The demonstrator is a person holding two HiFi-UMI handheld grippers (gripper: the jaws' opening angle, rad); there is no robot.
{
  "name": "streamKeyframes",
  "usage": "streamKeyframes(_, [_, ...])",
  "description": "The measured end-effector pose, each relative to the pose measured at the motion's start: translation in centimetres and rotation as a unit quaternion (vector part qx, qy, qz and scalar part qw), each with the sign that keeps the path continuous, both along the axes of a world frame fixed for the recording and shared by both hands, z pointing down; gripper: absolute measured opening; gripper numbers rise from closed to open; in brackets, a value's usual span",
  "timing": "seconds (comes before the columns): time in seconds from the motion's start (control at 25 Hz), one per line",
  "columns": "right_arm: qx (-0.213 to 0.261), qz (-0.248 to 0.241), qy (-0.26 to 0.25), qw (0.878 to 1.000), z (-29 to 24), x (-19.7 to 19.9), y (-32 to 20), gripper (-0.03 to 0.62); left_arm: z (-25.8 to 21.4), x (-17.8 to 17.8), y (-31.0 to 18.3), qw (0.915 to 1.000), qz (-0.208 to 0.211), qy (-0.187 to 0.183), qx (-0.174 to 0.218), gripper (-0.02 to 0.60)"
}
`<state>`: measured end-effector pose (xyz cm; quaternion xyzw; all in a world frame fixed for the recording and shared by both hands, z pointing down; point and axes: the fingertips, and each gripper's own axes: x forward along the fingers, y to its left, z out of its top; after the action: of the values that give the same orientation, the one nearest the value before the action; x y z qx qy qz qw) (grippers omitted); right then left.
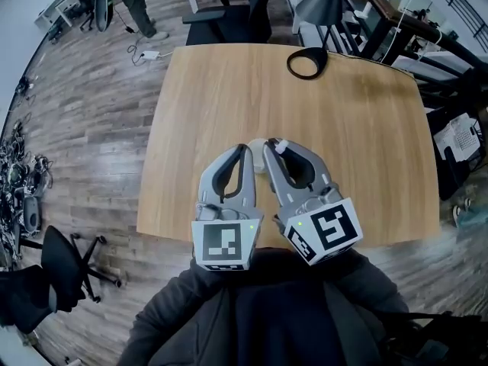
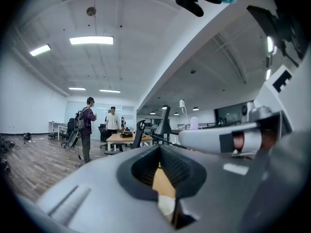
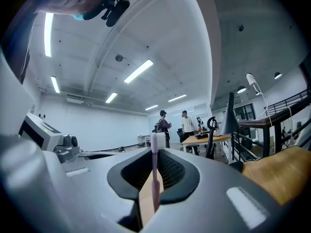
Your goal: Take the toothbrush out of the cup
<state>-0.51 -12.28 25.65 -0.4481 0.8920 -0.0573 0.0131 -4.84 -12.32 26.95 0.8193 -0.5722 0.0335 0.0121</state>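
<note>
Both grippers are raised side by side, close to the head camera, above the round wooden table [image 1: 229, 105]. My right gripper [image 1: 271, 148] is shut on a toothbrush [image 3: 154, 178] with a pink handle. Its white bristled head [image 1: 280, 146] sticks up past the jaw tips. My left gripper [image 1: 245, 151] is shut, its tips meeting with nothing between them. A small part of the white cup [image 1: 259, 165] shows on the table between the two grippers. It appears again as a pale patch [image 2: 166, 205] through the left jaws; the rest is hidden.
A black lamp with a ring base [image 1: 306, 62] stands at the table's far edge. A black office chair [image 1: 229, 14] is behind the table and another chair [image 1: 69, 269] is on the floor at the left. A person [image 1: 131, 2] stands far back.
</note>
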Motion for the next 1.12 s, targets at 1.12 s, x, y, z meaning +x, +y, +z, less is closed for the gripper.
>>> streamKeyframes(1.12, [0.019,0.0,-0.009,1.0,-0.8,2.0,2.4,0.021,-1.9,1.8,2.5,0.9994,0.006,-0.017,0.031,0.008])
